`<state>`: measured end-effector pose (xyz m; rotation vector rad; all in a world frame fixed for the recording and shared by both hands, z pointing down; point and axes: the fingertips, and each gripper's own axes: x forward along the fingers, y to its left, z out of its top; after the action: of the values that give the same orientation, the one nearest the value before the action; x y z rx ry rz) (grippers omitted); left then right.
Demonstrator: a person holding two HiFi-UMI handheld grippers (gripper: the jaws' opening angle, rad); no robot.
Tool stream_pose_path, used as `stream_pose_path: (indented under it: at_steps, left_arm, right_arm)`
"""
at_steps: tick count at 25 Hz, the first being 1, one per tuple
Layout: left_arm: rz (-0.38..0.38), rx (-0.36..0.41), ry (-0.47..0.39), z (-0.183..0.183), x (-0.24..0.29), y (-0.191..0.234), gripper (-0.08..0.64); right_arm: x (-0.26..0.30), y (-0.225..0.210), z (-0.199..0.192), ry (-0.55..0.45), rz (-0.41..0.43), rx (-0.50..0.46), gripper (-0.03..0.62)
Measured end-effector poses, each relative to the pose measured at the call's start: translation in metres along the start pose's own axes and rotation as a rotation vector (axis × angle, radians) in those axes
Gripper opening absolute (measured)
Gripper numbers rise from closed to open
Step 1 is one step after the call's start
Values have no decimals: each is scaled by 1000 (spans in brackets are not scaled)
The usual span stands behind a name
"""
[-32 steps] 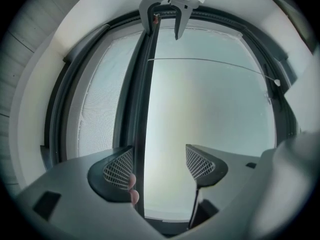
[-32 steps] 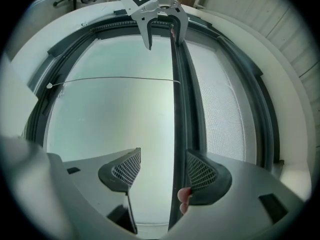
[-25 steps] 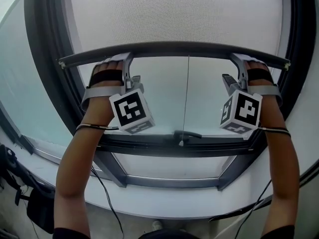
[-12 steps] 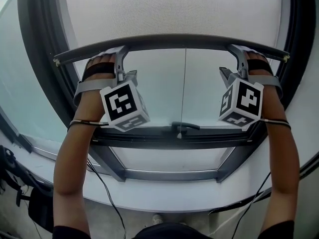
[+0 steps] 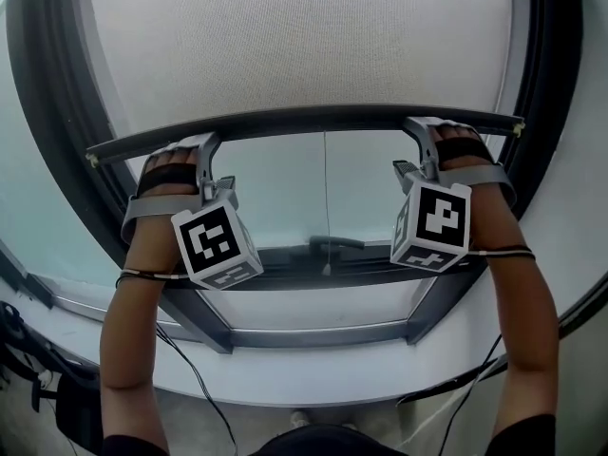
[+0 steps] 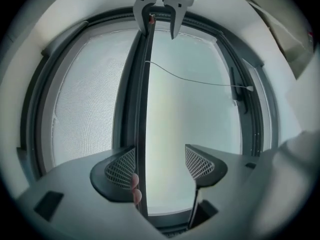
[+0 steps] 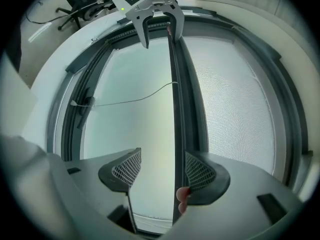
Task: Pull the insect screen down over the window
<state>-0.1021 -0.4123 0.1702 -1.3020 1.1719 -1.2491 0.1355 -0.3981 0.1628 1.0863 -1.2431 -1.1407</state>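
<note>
**Head view: left tongs (image 5: pixel 207 142) and right tongs (image 5: pixel 418 126) hooked over the bar (image 5: pixel 313 120)**

Left tongs (image 6: pixel 160 166) are spread wide. The bar (image 6: pixel 141 109) runs between them, close along the left pad, and fingers (image 6: pixel 135 184) curl beside it. Right tongs (image 7: pixel 164 170) are spread as well, with the bar (image 7: pixel 176 109) close along the right pad and fingers (image 7: pixel 183 193) showing at its near end. Neither pair pinches the bar.

Each pair sits near its own end of the bar, left and right, well apart. A thin cord (image 5: pixel 325 198) hangs from the bar's middle, between them.

Above the bar the screen (image 5: pixel 304 36) is stretched, pale mesh covering the upper part of the window (image 5: pixel 534 74). Below the bar the glass is bare down to the lower frame, where the cord ends near a dark handle (image 5: pixel 334 243). The bar is roughly level, partway down the opening and well above the sill (image 5: pixel 313 370).
</note>
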Motion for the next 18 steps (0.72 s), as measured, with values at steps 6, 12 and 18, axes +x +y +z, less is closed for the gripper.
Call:
stream_pose_path:
  at_steps: [6, 12, 18]
  left_arm:
    - [-150, 10, -17, 0, 1, -55, 313]
    - [-150, -1, -8, -1, -3, -80, 313]
    - [-230, -11, -17, -1, 7, -122, 313]
  right_arm:
    - [3, 52, 1, -5, 100, 2, 264]
    - [-2, 77, 3, -10, 135, 17, 264]
    - [11, 119, 4, -15, 202, 11, 264]
